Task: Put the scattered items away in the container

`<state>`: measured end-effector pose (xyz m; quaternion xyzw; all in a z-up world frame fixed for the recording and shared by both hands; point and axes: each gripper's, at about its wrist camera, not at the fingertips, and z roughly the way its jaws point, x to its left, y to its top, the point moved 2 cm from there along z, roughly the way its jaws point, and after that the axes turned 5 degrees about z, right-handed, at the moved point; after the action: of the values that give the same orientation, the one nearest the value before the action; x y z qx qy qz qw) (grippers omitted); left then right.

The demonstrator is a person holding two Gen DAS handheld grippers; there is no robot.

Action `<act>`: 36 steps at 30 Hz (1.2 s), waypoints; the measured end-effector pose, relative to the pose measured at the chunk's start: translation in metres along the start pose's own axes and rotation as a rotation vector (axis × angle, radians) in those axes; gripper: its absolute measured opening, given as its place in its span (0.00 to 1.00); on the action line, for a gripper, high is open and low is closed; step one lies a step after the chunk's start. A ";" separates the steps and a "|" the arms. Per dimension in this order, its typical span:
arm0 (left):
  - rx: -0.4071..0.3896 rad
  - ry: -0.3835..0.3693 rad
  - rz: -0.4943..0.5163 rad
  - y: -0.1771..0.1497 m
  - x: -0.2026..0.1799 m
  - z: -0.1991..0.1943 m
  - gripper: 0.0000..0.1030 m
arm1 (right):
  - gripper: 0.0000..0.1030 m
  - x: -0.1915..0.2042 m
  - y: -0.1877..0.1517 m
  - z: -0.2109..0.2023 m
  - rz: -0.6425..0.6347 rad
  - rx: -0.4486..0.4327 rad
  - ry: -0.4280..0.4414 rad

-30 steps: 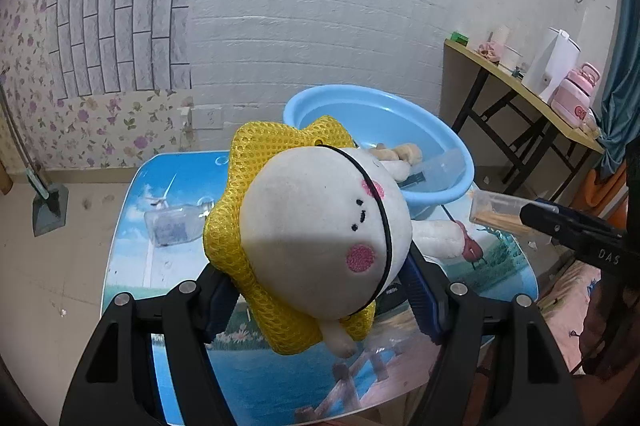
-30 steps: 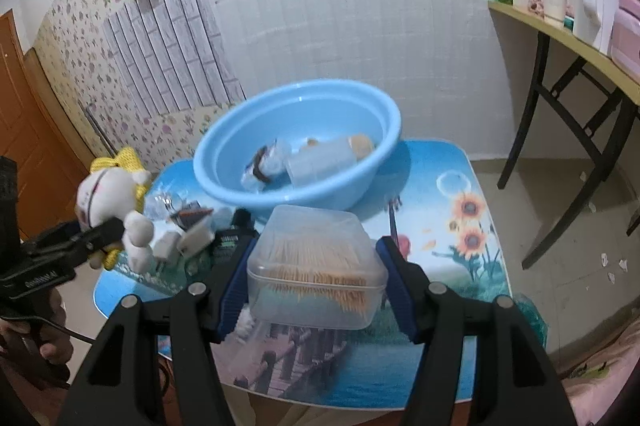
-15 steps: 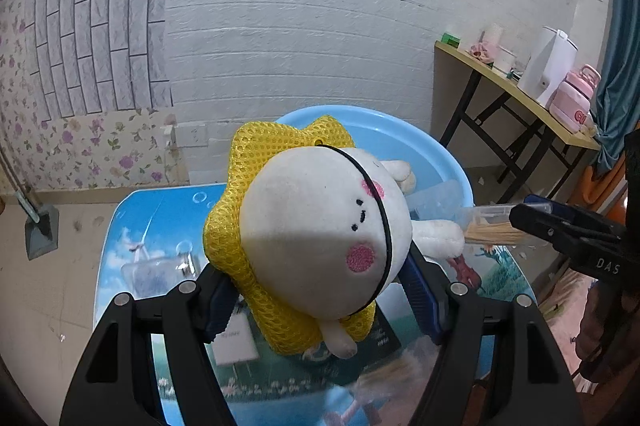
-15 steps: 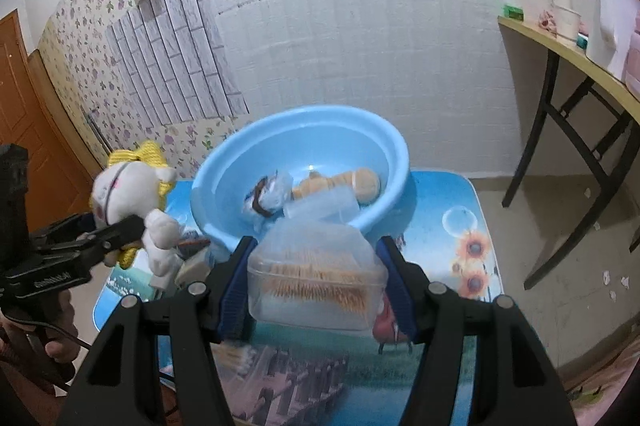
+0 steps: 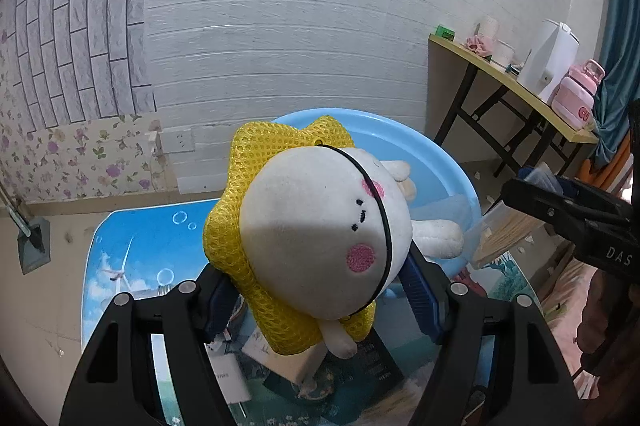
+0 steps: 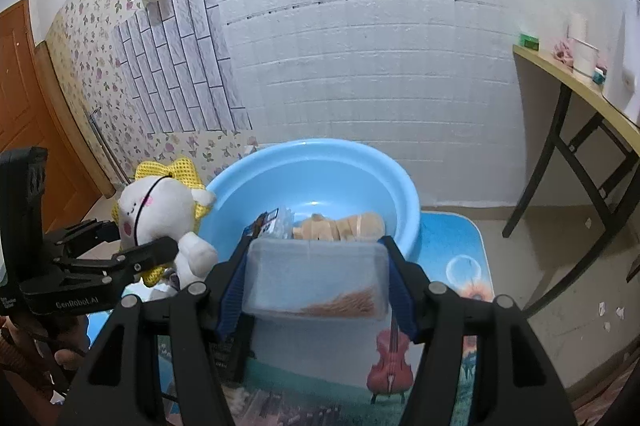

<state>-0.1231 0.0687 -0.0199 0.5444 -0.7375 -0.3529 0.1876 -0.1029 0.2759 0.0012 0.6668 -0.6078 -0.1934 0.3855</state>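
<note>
From the left wrist, I see the plush (image 5: 320, 234) hide most of the basin (image 5: 448, 162); items (image 5: 376, 358) at six o'clock are unreadable.

One plush toy (image 5: 320, 234), one toothpick box (image 6: 316, 276), one basin (image 6: 320, 170)

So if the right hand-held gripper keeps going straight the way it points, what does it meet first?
Probably the blue basin: its near rim sits just beyond the toothpick box held in the right hand-held gripper. Depth is uncertain.

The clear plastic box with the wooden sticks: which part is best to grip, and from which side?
Grip the clear box across its two short end walls, coming from its long near side, as the right gripper holds it: those walls are flat and parallel.
</note>
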 end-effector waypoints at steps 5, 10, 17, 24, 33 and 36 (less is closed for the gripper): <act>0.008 -0.004 0.001 0.004 0.001 0.008 0.70 | 0.59 0.006 0.007 0.013 -0.027 -0.009 0.008; 0.021 -0.009 0.002 0.006 0.001 0.016 0.70 | 0.59 0.009 0.013 0.026 -0.033 -0.015 0.035; 0.032 -0.016 0.004 0.007 0.000 0.025 0.70 | 0.59 0.009 0.017 0.040 -0.029 -0.012 0.052; 0.045 -0.019 0.003 0.007 0.001 0.029 0.71 | 0.59 0.007 0.015 0.053 -0.016 0.027 0.055; 0.047 -0.013 0.005 0.007 0.001 0.029 0.72 | 0.60 0.000 0.015 0.064 0.027 0.065 0.058; 0.047 -0.013 0.007 0.006 0.001 0.028 0.72 | 0.65 0.002 0.013 0.064 0.017 0.070 0.045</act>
<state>-0.1465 0.0777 -0.0348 0.5438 -0.7486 -0.3384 0.1714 -0.1576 0.2571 -0.0285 0.6789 -0.6109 -0.1539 0.3773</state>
